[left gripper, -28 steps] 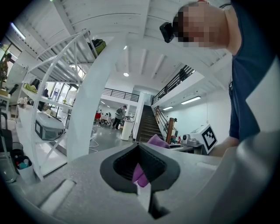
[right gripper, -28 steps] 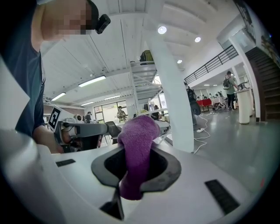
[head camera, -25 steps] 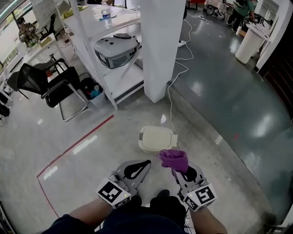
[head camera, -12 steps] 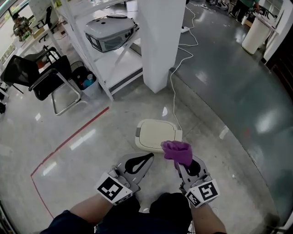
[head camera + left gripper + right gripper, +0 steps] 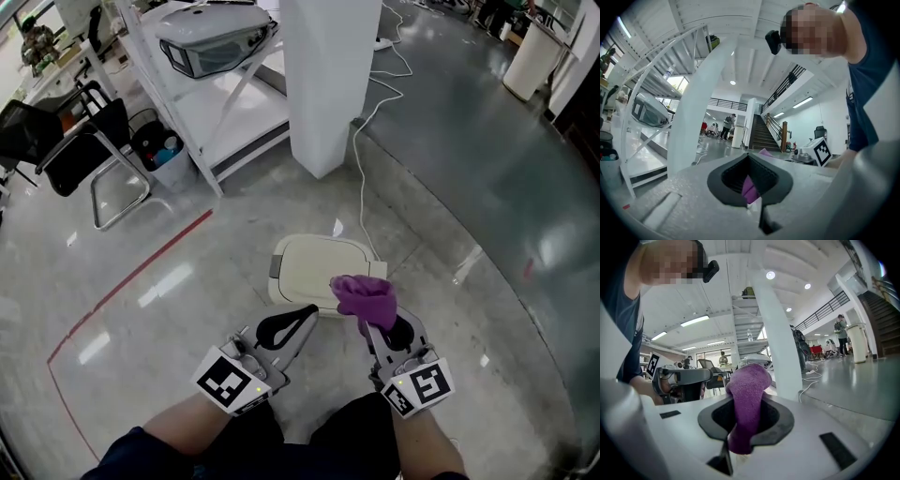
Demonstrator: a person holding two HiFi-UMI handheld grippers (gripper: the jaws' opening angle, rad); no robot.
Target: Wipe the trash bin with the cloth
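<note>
A cream trash bin (image 5: 314, 265) with a flat lid stands on the floor just ahead of both grippers. My right gripper (image 5: 373, 324) is shut on a bunched purple cloth (image 5: 366, 297), which sticks up from its jaws and overlaps the bin's near right edge. In the right gripper view the cloth (image 5: 746, 400) rises between the shut jaws of the right gripper (image 5: 739, 437). My left gripper (image 5: 298, 321) is shut with nothing held, its tip just short of the bin's near edge. The left gripper (image 5: 751, 189) shows its jaws closed in its own view, with the cloth (image 5: 750, 186) glimpsed beyond.
A white pillar (image 5: 328, 75) stands behind the bin, with a white cable (image 5: 361, 178) trailing past the bin's right side. White shelving (image 5: 220, 112) holding a grey machine (image 5: 208, 37) is at the back left, beside a black chair (image 5: 80, 150). Red tape (image 5: 131, 286) marks the floor at left.
The bin has come nearer and looms larger. Both grippers have closed in on it, and the cloth now overlaps its near edge.
</note>
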